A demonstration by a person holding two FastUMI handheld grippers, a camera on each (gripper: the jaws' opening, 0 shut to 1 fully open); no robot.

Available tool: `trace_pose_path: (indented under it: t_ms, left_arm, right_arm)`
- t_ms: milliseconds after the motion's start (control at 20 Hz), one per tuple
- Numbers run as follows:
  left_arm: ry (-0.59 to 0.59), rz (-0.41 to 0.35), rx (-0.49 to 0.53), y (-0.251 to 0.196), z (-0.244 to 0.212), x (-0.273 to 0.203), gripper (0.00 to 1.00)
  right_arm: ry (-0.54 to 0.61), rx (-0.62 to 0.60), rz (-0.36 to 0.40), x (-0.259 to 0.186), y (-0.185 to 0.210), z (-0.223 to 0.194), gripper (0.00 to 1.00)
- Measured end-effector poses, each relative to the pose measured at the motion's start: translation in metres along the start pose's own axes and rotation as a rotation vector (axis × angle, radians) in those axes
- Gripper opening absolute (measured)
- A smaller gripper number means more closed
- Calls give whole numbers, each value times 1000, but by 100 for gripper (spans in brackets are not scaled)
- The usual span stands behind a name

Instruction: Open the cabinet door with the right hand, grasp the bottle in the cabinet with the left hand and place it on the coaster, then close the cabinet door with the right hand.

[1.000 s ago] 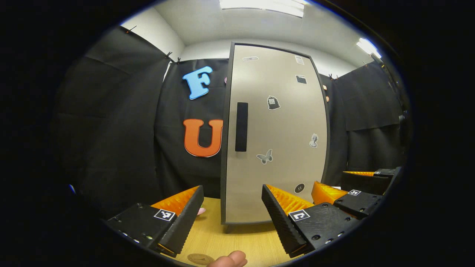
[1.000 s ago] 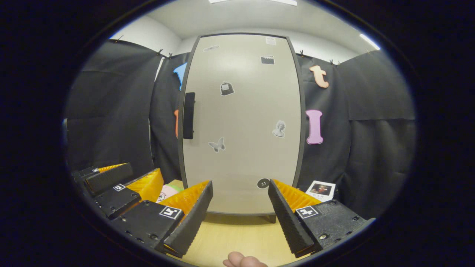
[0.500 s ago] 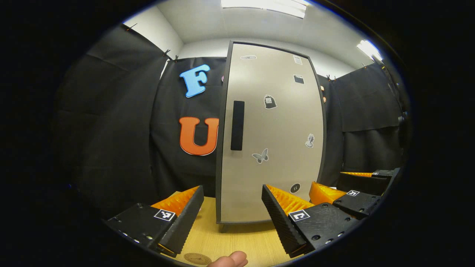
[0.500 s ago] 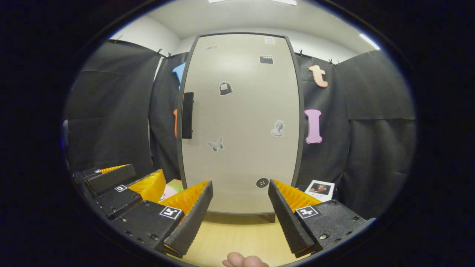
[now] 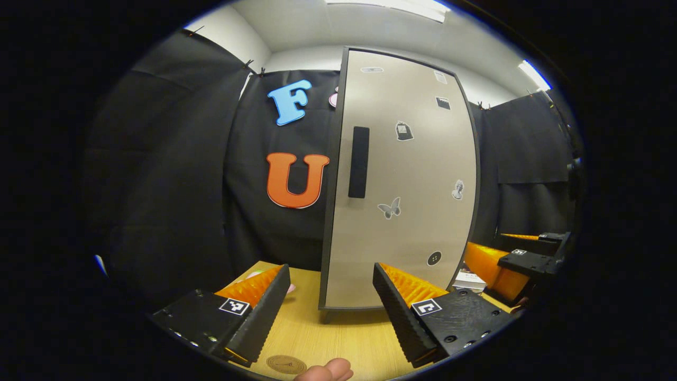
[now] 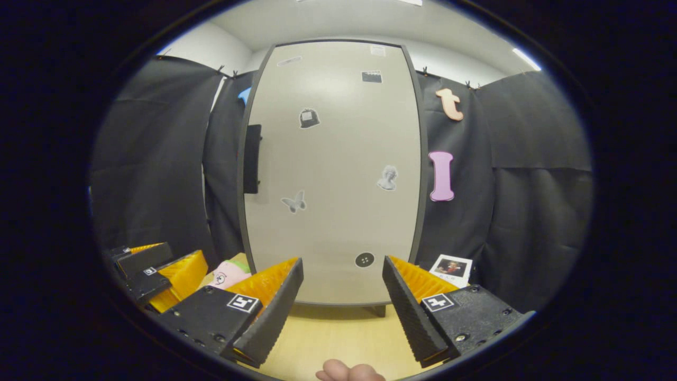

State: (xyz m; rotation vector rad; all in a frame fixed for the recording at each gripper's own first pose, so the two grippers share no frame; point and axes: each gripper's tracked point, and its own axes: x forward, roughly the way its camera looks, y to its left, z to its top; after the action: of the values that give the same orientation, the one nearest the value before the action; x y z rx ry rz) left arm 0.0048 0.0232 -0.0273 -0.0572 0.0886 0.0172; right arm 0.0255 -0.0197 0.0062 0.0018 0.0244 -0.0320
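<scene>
Blocking the bottle: closed cabinet door (image 6: 330, 174)

Door (image 6: 338, 174) pale beige w/ dark grey frame, black handle (image 5: 359, 162), small b&w stickers: butterfly (image 5: 389, 209), bust (image 6: 387, 178), button (image 6: 364, 259); table (image 6: 338, 338) light wood grain; coaster (image 5: 286, 364) tan; toy (image 6: 228, 272) pink & green

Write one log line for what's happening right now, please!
stage: before opening | cabinet door: shut | handle: untouched | right gripper: open, facing door | left gripper: open, empty | coaster: bare
</scene>
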Motion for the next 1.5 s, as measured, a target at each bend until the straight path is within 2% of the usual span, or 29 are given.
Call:
trace_pose_path:
  t_ms: [100, 250, 400, 450, 650, 900, 1250, 1400, 1500]
  left_arm:
    - [7, 4, 3, 2, 0, -2, 95]
    - [39, -30, 11, -7, -5, -9, 95]
    - [22, -50, 35, -12, -1, -16, 95]
    - [21, -54, 39, -14, 0, -17, 95]
    - [21, -68, 38, -15, -2, -21, 95]
    - [37, -58, 48, -9, -11, -32, 95]
    - [47, 2, 40, 16, -17, -43, 95]
    - [57, -4, 38, 16, -22, -48, 95]
    - [54, 4, 60, 19, -22, -50, 95]
  right_arm:
    - [-15, -10, 9, 12, 2, 8, 97]
    - [-33, -23, 26, 35, 9, 23, 97]
    - [-65, -30, 68, 59, 25, 35, 95]
    - [-62, -41, 81, 67, 30, 35, 97]
    - [-81, -109, 130, 89, 53, 45, 96]
    - [-144, -143, 179, 110, 92, 70, 98]
    - [-203, -168, 249, 123, 140, 95, 99]
    - [-242, -195, 227, 132, 148, 108, 99]
    - [-227, -213, 244, 137, 157, 109, 98]
